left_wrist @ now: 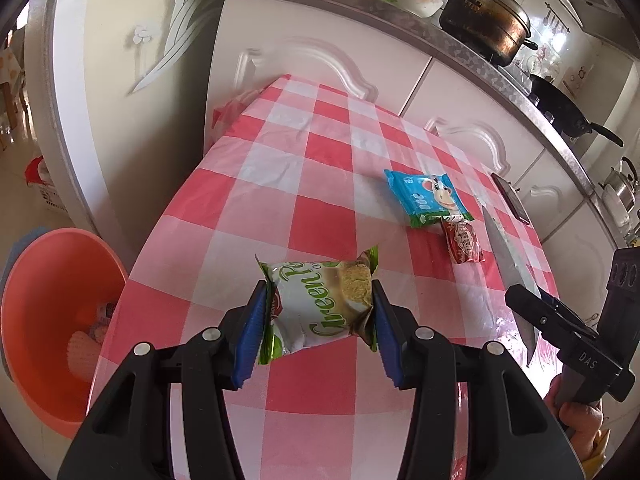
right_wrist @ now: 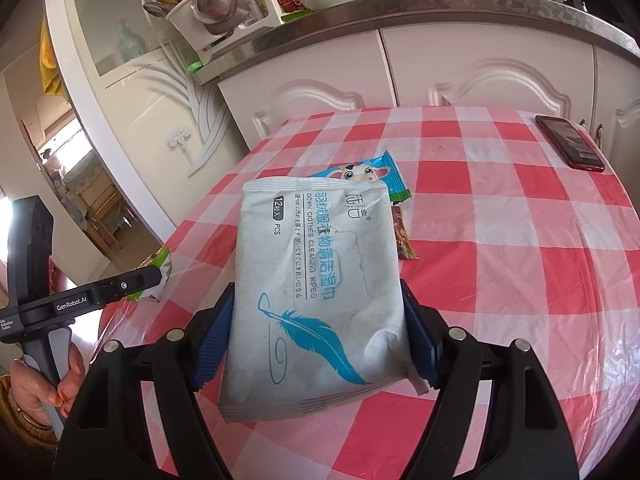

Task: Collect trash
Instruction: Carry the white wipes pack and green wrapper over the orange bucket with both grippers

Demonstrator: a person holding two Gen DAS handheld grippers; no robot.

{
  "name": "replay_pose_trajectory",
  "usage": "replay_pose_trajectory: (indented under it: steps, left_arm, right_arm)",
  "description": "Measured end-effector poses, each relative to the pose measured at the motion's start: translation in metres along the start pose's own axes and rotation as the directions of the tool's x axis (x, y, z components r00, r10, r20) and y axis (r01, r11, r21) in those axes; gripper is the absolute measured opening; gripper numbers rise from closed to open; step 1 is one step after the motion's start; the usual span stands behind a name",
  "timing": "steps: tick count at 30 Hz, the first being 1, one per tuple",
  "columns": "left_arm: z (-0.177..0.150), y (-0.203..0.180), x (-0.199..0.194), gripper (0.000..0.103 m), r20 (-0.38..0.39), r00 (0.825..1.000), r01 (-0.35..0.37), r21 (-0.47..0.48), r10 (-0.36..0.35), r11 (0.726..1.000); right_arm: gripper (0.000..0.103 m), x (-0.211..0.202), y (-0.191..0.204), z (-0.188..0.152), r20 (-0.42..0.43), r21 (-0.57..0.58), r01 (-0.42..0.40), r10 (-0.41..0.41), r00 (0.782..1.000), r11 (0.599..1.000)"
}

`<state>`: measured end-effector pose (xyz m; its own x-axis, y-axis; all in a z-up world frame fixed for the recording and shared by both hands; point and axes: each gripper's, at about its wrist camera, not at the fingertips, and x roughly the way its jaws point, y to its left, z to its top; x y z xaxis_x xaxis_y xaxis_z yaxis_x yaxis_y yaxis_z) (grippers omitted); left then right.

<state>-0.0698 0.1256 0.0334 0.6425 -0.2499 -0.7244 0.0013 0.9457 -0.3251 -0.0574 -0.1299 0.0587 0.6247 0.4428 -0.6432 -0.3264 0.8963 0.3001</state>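
Two pieces of trash are mid-carry: off the table's (left_wrist: 320,168) left edge waits the orange basin (left_wrist: 48,320). Left gripper (left_wrist: 320,320) is clamped on the green snack packet (left_wrist: 320,308), nearest that edge; right gripper (right_wrist: 316,344) grips the wipes pack (right_wrist: 316,280) over open cloth. Next, I judge, comes swinging left and releasing.

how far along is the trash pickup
Partly done. Some trash already lies in the orange basin beside the table. In hand: the left gripper is shut on the green wafer packet, and the right gripper on the wipes pack. Left: the blue cow wrapper and the red wrapper.
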Motion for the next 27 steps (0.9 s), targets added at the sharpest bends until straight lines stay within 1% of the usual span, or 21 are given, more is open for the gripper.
replay_pose_trajectory:
  steps: [11,17,27]
  left_arm:
    - [-0.009,0.020,-0.009,0.051,0.008,1.000,0.016,-0.020,-0.016,1.000]
    - [-0.010,0.032,-0.017,0.051,0.023,1.000,0.021,-0.041,-0.020,0.999]
    - [-0.014,0.053,-0.027,0.051,0.042,0.999,0.006,-0.070,-0.003,0.998]
  right_arm:
    - [0.076,-0.002,0.020,-0.002,-0.007,-0.005,-0.014,0.014,1.000,1.000]
    - [0.076,-0.002,0.037,0.000,-0.007,-0.031,-0.021,0.021,1.000,0.999]
    - [0.076,0.005,0.060,0.002,-0.014,-0.077,-0.038,0.037,0.999,0.996]
